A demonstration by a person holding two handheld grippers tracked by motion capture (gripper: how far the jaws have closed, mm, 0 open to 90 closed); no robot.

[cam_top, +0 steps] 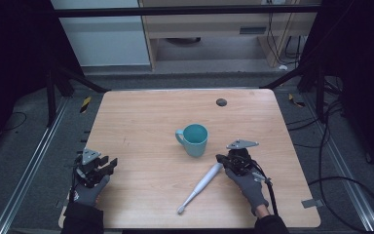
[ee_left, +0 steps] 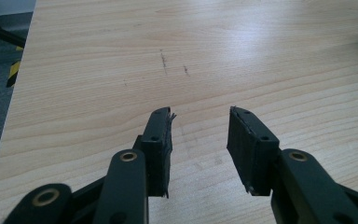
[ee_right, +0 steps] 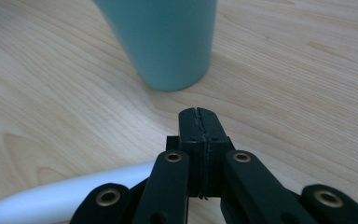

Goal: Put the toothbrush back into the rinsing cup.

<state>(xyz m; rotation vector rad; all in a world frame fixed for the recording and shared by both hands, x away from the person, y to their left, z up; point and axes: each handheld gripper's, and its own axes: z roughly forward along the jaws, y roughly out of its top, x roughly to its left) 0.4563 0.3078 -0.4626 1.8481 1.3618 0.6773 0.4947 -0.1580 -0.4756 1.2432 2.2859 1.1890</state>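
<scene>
1. While the right gripper (cam_top: 222, 159) sits at the thick end of the white toothbrush (cam_top: 202, 184), its jaws are pressed together on nothing; the right gripper view shows the pads meeting, with the toothbrush handle (ee_right: 60, 198) lying beside and below them, not between them.
2. That toothbrush lies flat on the table (cam_top: 141, 122), slanting from the middle toward the near edge, bristle end nearest the person. The teal mug (cam_top: 194, 139) stands upright just beyond its thick end, about mid-table, handle toward the left edge.
3. My reading is that the step in hand is picking up the toothbrush, likely to stand it in the mug.
4. To do it well, spread the right jaws first, then lower them so 1 pad comes down on each side of the handle, across its length rather than along it.
5. Grip on the thick part, where the round body offers most hold; a thin or tapered spot may roll out.
6. Keep the approach clear of the mug, which stands close ahead of the jaws and could be nudged.
7. Near the left edge, the left gripper (cam_top: 108, 164) rests with its jaws apart and empty, well away from both things; it could steady the mug later.
</scene>
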